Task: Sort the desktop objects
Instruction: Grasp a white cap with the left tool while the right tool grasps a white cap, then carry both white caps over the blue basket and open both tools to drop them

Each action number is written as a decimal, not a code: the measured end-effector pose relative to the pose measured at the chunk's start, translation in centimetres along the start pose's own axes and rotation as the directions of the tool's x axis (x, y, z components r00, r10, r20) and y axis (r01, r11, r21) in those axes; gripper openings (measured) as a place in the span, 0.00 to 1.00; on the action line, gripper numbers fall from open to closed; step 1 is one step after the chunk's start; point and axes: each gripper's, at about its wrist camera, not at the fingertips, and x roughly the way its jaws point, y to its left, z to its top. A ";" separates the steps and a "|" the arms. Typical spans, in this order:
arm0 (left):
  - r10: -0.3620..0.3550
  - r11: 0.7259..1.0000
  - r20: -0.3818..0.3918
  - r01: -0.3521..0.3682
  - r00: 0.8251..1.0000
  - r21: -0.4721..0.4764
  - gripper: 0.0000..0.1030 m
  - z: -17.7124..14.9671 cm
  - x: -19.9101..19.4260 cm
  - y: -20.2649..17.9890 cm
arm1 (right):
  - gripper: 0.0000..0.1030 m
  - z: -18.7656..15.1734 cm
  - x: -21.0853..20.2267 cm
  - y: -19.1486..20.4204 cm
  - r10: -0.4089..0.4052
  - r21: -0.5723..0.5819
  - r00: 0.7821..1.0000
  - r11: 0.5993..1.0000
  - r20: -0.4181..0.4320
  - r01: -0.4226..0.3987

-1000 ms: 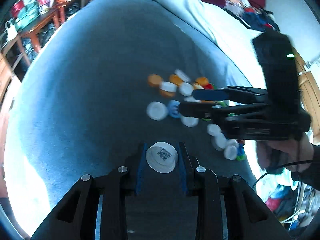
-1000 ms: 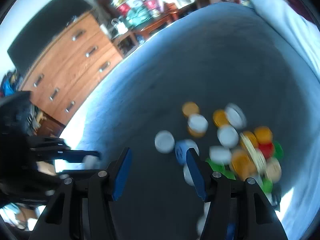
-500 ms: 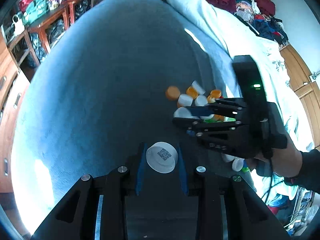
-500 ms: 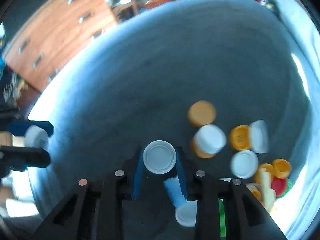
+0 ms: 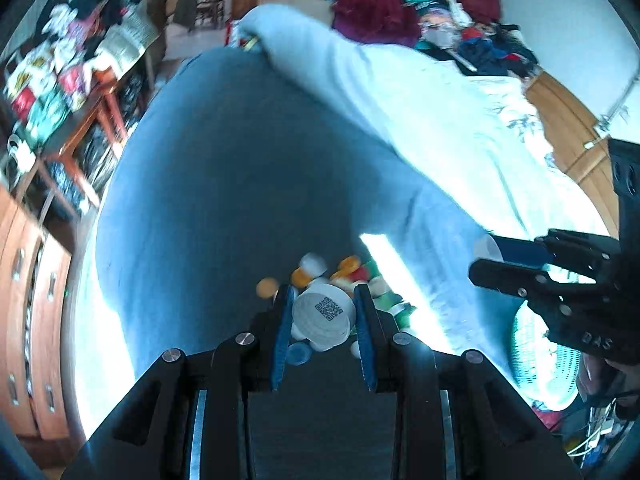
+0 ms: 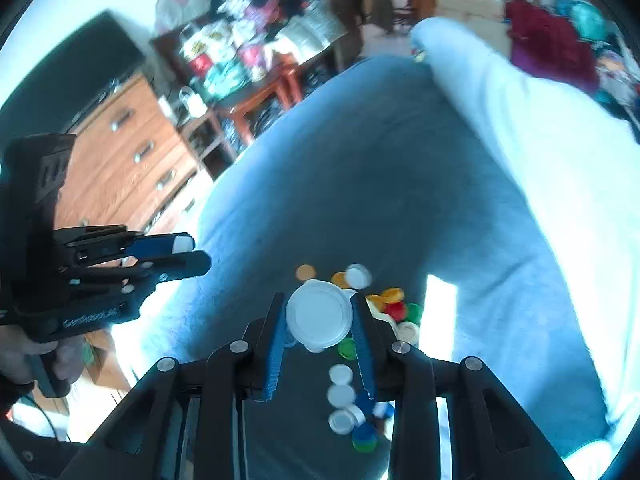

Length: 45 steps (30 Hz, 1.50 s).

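the heap of small round plastic bottle caps (image 5: 352, 276) on the blue blanket is partly hidden behind the white round cap with a printed code (image 5: 324, 316). in the right wrist view, the plain white round lid (image 6: 319, 314) covers more of them. the cluttered wooden shelf (image 5: 60, 80) at the left edge is too blurred to tell. the hand (image 6: 28, 356) is cut off.

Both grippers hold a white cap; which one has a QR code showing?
The white cap in the left gripper: its face carries a printed QR code. The cap in the right gripper shows only a plain ringed face.
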 end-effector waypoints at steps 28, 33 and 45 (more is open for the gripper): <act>-0.276 0.861 -0.137 0.308 0.951 0.406 0.25 4.7 -5.8 -34.0 | 0.33 -13.0 -29.4 -17.5 -0.297 0.345 0.947 0.907 0.124 0.239; -0.289 0.822 -0.188 0.344 0.939 0.454 0.25 3.6 -5.1 -39.4 | 0.33 -17.2 -32.2 -21.3 -0.347 0.405 0.934 0.868 0.082 0.287; -0.246 0.761 -0.338 0.397 0.908 0.514 0.25 -0.2 -2.2 -50.1 | 0.33 -24.7 -34.5 -26.6 -0.334 0.515 0.942 0.808 0.000 0.287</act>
